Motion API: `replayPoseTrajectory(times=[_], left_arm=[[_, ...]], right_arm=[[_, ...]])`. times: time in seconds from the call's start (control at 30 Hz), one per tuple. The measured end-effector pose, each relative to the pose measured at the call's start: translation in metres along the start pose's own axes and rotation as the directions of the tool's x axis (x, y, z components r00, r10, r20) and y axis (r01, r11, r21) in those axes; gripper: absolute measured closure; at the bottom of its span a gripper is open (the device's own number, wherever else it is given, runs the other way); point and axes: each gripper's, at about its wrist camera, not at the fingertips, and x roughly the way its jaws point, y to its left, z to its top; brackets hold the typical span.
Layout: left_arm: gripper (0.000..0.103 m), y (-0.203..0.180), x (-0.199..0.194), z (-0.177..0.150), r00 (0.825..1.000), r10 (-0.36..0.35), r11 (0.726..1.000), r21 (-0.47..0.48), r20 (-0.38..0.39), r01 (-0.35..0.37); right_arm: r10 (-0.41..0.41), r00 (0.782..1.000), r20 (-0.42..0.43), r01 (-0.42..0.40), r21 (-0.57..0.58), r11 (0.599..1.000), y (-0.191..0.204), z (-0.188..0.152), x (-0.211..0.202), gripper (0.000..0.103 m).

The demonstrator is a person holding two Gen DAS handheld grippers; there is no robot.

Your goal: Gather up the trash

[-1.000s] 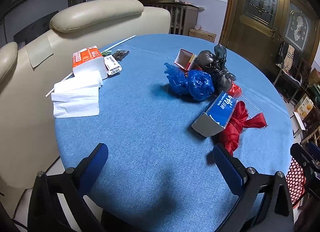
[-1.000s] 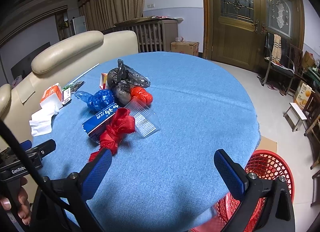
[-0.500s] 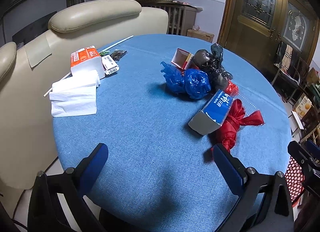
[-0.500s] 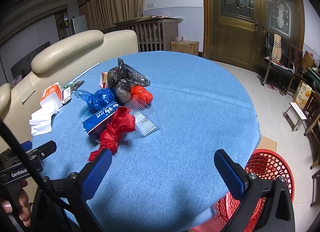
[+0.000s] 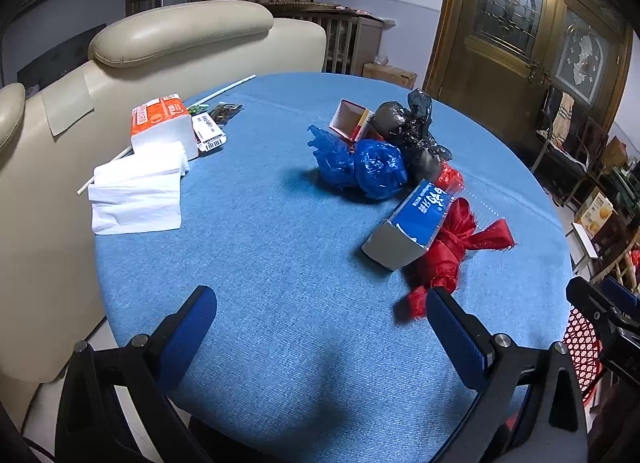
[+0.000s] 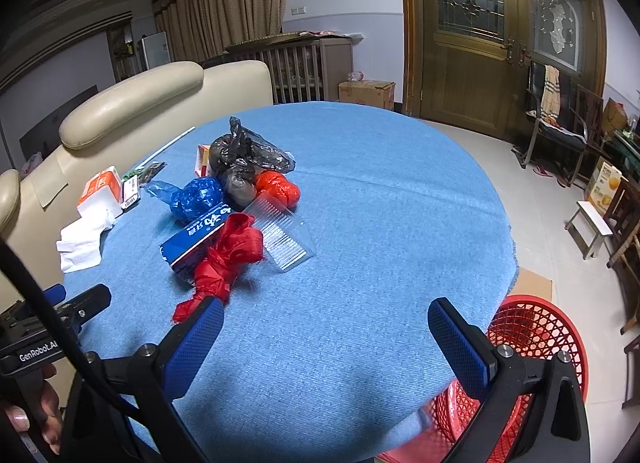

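Observation:
A pile of trash lies on the round blue table point(image 5: 280, 263): a red bag point(image 5: 452, 247) point(image 6: 228, 255), a blue carton point(image 5: 412, 223) point(image 6: 196, 235), a blue bag point(image 5: 360, 167) point(image 6: 196, 195), a black bag point(image 5: 412, 127) point(image 6: 240, 155), a clear ribbed plastic piece point(image 6: 280, 235) and a small open box point(image 5: 352, 123). My left gripper point(image 5: 320, 327) is open and empty over the near table edge, its right finger close to the red bag's tail. My right gripper point(image 6: 326, 339) is open and empty, its left finger just in front of the red bag. A red mesh basket point(image 6: 532, 347) stands on the floor beside the table.
A tissue pack point(image 5: 160, 127), loose white tissues point(image 5: 136, 191), a white stick point(image 5: 224, 89) and small packets point(image 5: 210, 133) lie at the table's left. A cream sofa point(image 5: 168, 39) backs the table. Chairs and boxes point(image 6: 560, 123) stand by the wooden door.
Both grippers have moved slightly forward toward the trash pile; the red bag now sits closer to each gripper's fingers. Nothing on the table has moved.

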Motion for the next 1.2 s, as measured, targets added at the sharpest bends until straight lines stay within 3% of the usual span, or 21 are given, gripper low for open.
replayPoseTrajectory(times=[1.2], left_arm=[[0.0, 0.002, -0.002, 0.005, 1.0, -0.008, 1.0, 0.008, -0.002, 0.008]], right_arm=[[-0.001, 1.0, -0.015, 0.0, -0.018, 1.0, 0.001, -0.004, -0.001, 0.0]])
